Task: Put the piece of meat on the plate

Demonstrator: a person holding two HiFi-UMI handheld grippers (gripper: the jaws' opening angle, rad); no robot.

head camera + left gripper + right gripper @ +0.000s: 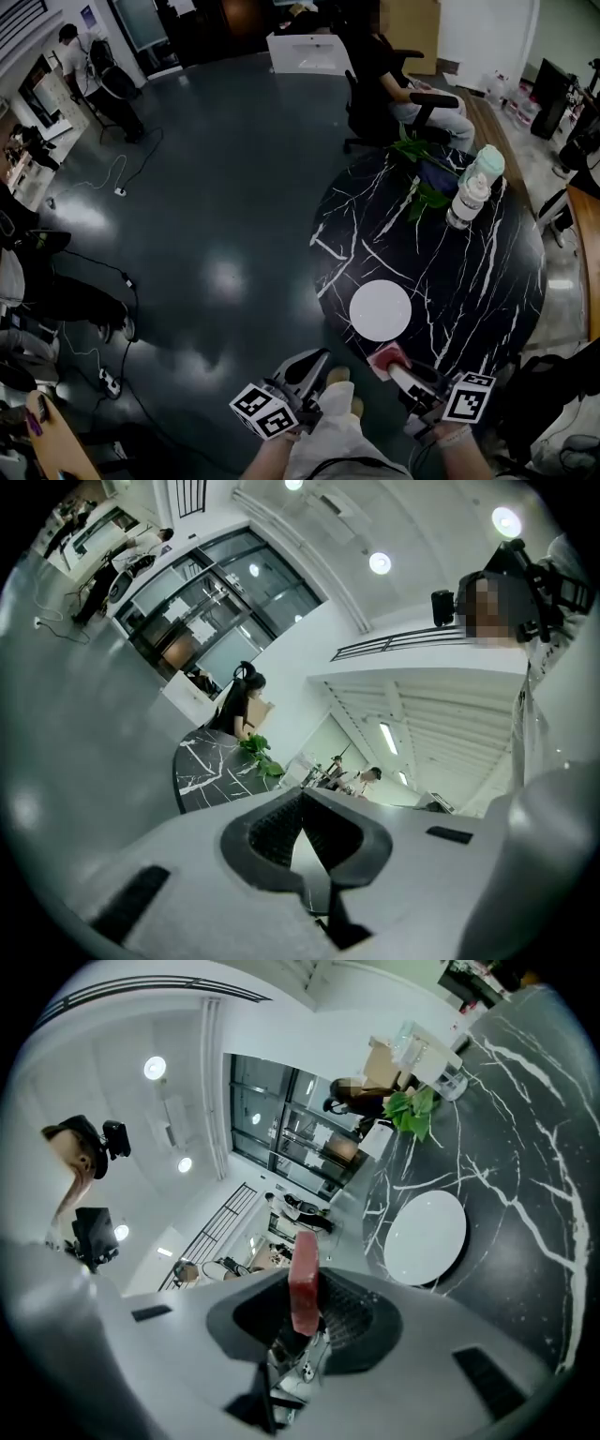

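right gripper (305,1309) has its jaws clamped partway shut on the piece of meat (303,1283), a flat reddish-pink slab standing on edge between the pads with its top sticking out past the tips. from the head view the meat (384,357) sits at the near edge of the black marble table (469,281), just short of the white plate (380,310) and not on it. the plate is bare, and in the right gripper view it's (427,1238) just ahead of the jaws. left gripper (302,808) is off to the side over the floor, jaw tips closed together with nothing in them. a bottle (466,199) and a green plant (422,178) sit on the table's far side.
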